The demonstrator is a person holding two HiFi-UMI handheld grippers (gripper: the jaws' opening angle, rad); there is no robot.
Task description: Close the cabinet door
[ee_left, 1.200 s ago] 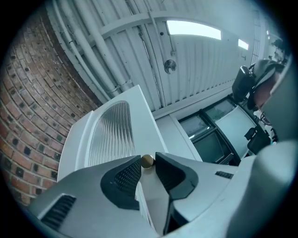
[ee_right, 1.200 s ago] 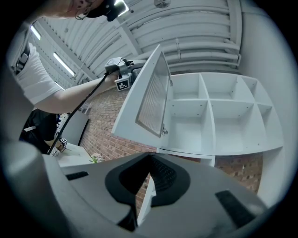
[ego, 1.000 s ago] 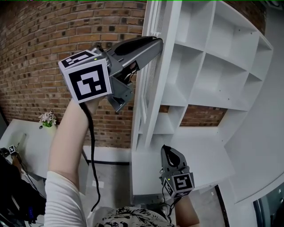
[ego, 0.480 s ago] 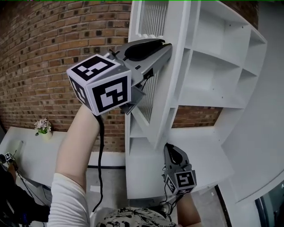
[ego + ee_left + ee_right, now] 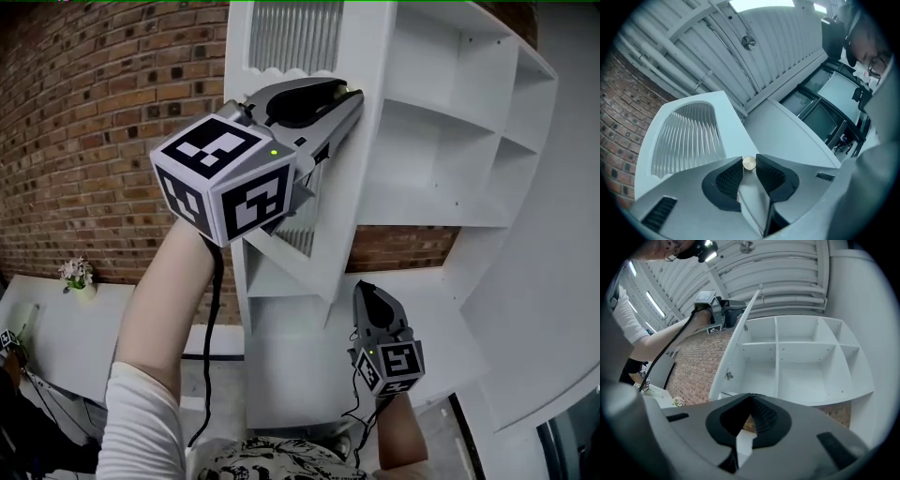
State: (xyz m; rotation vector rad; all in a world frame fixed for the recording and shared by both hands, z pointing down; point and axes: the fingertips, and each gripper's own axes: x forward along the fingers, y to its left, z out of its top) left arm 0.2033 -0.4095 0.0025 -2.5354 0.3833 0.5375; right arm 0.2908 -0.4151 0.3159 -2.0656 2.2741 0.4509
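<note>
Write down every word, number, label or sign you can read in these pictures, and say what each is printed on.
No readable words or numbers anywhere.
Left gripper's cube: black-and-white square markers, patterns only.
Right gripper's cube: the same, patterns only.
Cabinet door, its knob and the shelves: blank.

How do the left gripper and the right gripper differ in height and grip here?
The left gripper is raised high at the cabinet door; the right gripper sits low, clear of it. The left gripper's jaws clamp the door's round knob; the right gripper's jaws meet on nothing. Both point toward the cabinet.
</note>
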